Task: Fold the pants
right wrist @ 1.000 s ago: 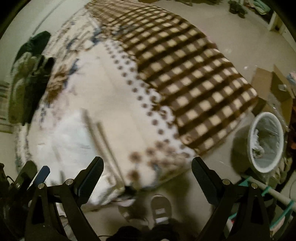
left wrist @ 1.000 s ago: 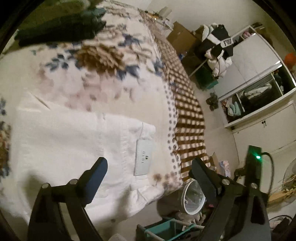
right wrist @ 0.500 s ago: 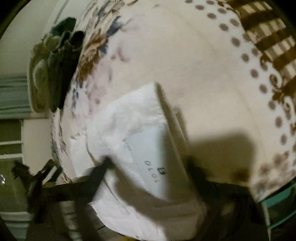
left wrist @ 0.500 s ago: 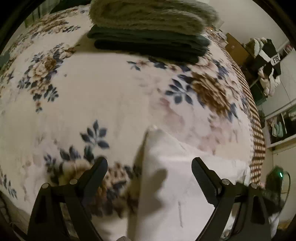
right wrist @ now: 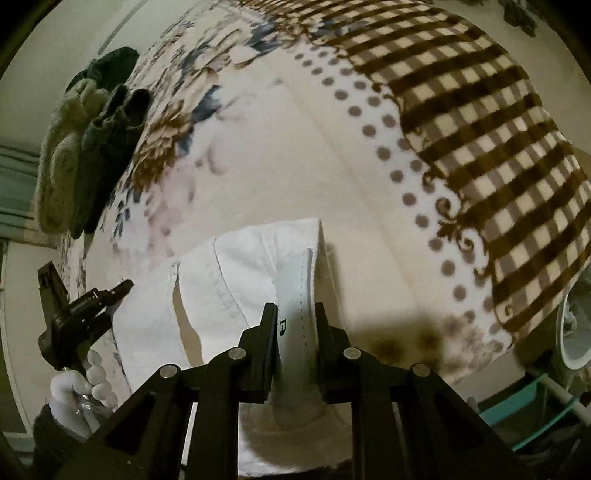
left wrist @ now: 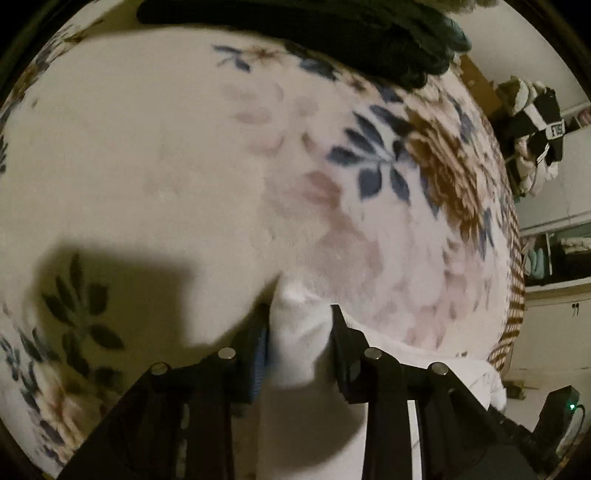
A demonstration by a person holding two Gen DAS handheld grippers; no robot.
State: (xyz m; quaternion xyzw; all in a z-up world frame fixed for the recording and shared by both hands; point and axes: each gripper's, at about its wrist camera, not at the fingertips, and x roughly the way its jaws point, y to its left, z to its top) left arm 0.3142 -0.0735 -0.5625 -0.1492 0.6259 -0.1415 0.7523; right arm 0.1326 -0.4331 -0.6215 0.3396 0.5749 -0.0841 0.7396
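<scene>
White pants point(right wrist: 236, 266) lie on the floral blanket of the bed point(right wrist: 280, 158) near its front edge. My right gripper point(right wrist: 295, 314) is shut on the waistband at the grey label patch point(right wrist: 295, 295). My left gripper point(left wrist: 301, 317) is shut on a bunched corner of the white pants point(left wrist: 295, 332); the rest of the pants trails back to the lower right. The left gripper also shows in the right wrist view point(right wrist: 85, 306), held by a gloved hand at the pants' left side.
A stack of folded dark and beige clothes point(right wrist: 85, 140) sits at the far side of the bed; it also shows in the left wrist view point(left wrist: 332, 33). A white bin point(right wrist: 576, 332) and a teal rack point(right wrist: 535, 402) stand on the floor right of the bed. Wardrobe shelves point(left wrist: 554, 251) are at the right.
Both grippers went from wide open above the pants to shut on them: the left on a corner, the right on the waistband label. Both moved down close to the bed.
</scene>
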